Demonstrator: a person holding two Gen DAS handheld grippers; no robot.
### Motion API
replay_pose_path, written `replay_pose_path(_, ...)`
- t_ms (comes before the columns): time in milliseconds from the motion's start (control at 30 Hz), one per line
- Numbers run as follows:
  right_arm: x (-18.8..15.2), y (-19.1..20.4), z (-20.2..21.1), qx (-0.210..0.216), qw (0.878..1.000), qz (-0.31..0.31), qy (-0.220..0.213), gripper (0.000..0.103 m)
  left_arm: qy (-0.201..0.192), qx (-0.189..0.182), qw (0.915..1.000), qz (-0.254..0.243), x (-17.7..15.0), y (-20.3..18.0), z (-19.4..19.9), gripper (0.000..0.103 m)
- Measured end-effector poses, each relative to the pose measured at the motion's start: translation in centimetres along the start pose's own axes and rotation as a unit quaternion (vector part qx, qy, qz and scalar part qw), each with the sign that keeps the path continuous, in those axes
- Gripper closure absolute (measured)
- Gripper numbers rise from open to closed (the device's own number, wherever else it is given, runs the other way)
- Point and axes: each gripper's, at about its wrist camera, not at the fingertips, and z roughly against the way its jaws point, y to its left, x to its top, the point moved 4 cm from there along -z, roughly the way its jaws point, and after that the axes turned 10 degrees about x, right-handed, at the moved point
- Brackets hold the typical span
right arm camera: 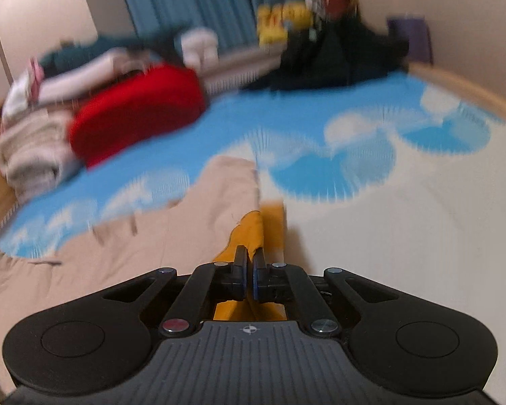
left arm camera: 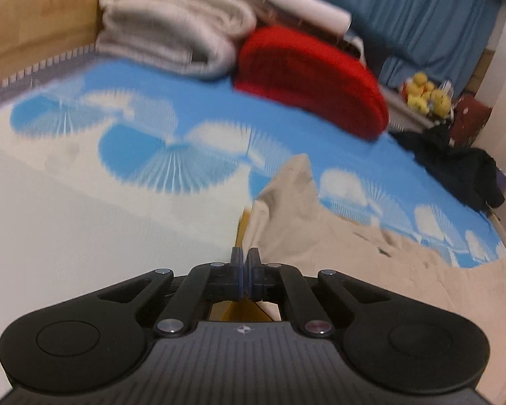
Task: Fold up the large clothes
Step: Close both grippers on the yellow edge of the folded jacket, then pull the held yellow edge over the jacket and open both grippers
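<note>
left gripper point(left arm camera: 245, 256) clamped on beige garment point(left arm camera: 303, 202) edge | right gripper point(right arm camera: 249, 256) clamped on its mustard lining point(right arm camera: 249, 233)

Bare bedspread point(left arm camera: 84, 202) lies open ahead; red cushion point(left arm camera: 307, 81) and folded blankets point(left arm camera: 172, 23) block the far end.

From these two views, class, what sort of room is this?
Most likely a bedroom: a bed with a blue cloud-print sheet, folded blankets piled at its head, and blue curtains behind.

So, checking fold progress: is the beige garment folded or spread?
Partly lifted: the beige garment lies rumpled, one corner peaked up beside shut left tongs.
</note>
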Motion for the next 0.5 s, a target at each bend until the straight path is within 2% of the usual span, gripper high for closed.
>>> replay_pose_path(100,0.9,0.9,0.1,-0.007,0.999,0.028,-0.034,0.101,-0.023,0.014,0.9996,-0.013,0.7,-0.9,-0.3,0.101)
replay_pose_path(167,1.2,0.8,-0.7,-0.021,0.999,0.031,-0.031,0.101,-0.007,0.023,0.9994,-0.024,0.6,-1.6,-1.6,0.101)
replay_pose_path(267,0.8,-0.2,-3.2,-0.062,0.998,0.019,0.017,0.101,0.044,0.045,0.9968,-0.05,-0.3,-2.5,-4.3,0.101)
replay_pose_path(333,0.1,-0.5,-5.0,-0.082,0.995,0.022,0.054,0.101,0.054,0.057,0.9953,-0.056,-0.7,-2.5,-5.3,0.101)
replay_pose_path(400,0.0,-0.2,-6.0,-0.094,0.993,0.035,0.066,0.101,0.03,0.051,0.9971,-0.047,0.2,-2.8,-5.1,0.102)
replay_pose_path(500,1.2,0.6,-5.9,-0.091,0.995,0.038,0.028,0.101,-0.025,0.037,0.998,-0.044,1.9,-3.4,-4.3,0.102)
